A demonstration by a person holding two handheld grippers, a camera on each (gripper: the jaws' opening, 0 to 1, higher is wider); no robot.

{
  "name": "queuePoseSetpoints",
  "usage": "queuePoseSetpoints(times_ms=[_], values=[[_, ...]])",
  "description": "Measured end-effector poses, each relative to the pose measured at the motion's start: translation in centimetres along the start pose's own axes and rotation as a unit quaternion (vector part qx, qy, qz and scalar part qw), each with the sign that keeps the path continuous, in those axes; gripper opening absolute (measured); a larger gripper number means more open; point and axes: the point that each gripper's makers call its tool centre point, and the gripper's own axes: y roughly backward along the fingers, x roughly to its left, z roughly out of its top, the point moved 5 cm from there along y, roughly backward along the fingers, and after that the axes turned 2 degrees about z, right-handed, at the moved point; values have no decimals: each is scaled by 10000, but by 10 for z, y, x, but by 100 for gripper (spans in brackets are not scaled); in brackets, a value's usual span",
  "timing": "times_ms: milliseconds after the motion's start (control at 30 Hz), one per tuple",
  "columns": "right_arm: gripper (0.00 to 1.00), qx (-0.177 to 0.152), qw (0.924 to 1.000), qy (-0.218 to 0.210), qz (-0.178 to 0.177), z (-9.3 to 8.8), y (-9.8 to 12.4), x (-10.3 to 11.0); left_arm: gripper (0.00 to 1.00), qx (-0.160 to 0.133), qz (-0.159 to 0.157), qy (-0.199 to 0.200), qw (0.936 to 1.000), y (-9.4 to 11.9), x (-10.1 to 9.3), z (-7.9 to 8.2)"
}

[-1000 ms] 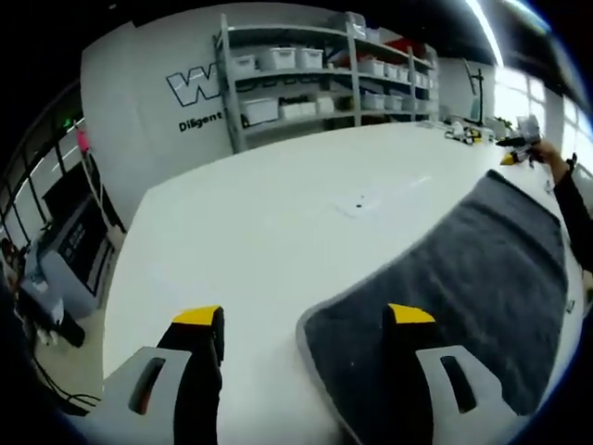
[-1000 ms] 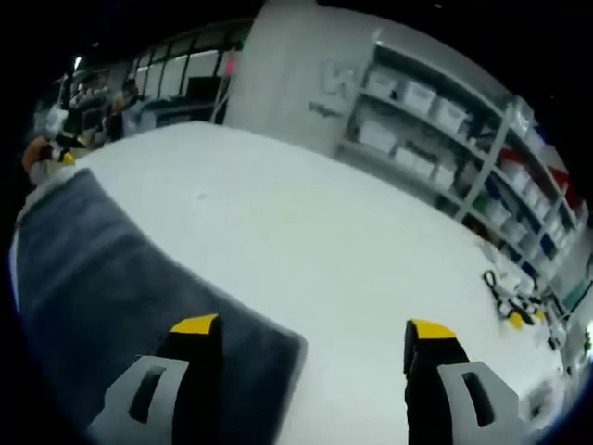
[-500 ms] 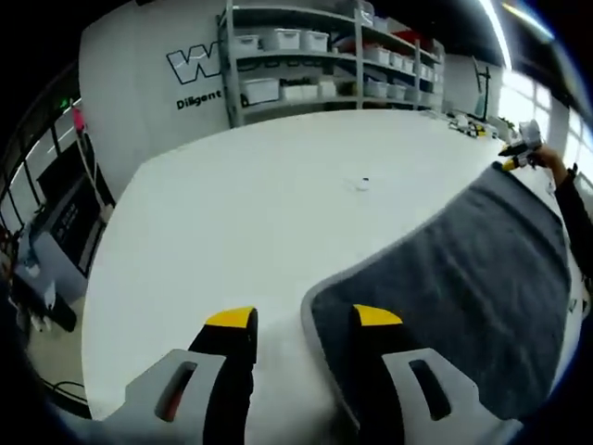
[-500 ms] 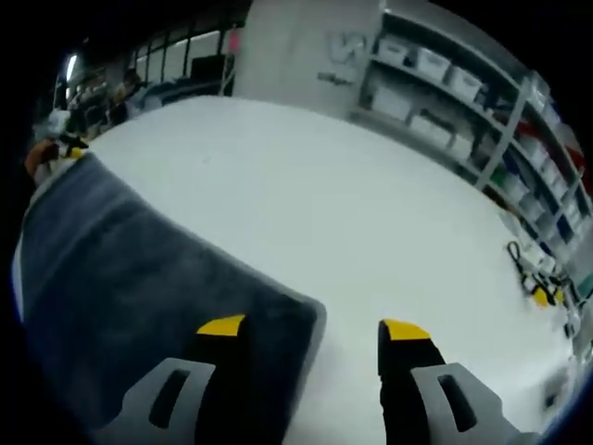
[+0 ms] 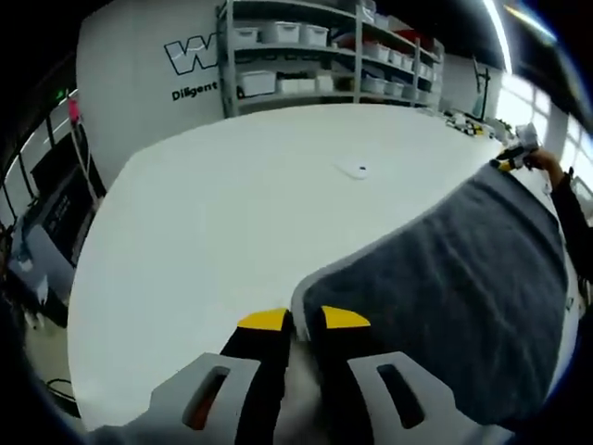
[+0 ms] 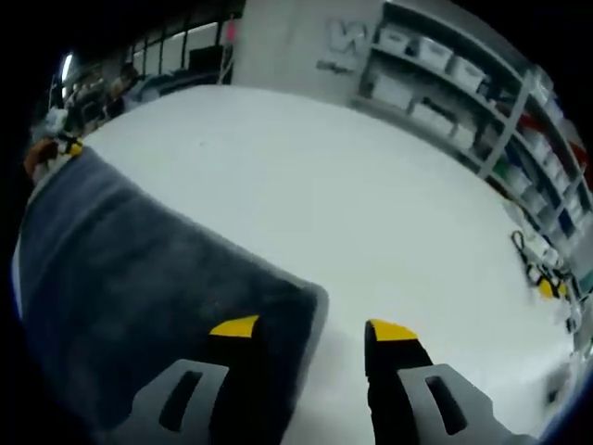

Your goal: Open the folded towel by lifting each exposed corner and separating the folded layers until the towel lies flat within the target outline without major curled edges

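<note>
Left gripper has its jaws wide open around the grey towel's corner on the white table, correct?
Not quite. In the left gripper view the left gripper has its jaws nearly closed, pinching the edge of the grey towel at its corner, not wide open. The towel does lie on the white table.

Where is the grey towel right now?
The grey towel lies on the white table, right of centre in the left gripper view, one corner between the left gripper jaws.
</note>
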Motion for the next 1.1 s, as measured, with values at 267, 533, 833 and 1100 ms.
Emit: queuePoseSetpoints(times_ms=[267, 533, 833, 1100], values=[[28, -55, 10000, -38, -60, 5, -10, -12, 4, 10, 39, -40, 10000, -2, -3, 0], [2, -81, 10000, -7, -28, 4, -7, -8, 4, -7, 20, -4, 10000, 1, 1, -1], [1, 20, 9999, 8, -116, -3, -15, -4, 3, -146, -5, 142, 9998, 8, 9, -1], [0, 101, 9999, 66, -90, 1, -20, 5, 3, -78, -2, 219, 9997, 7, 22, -7]])
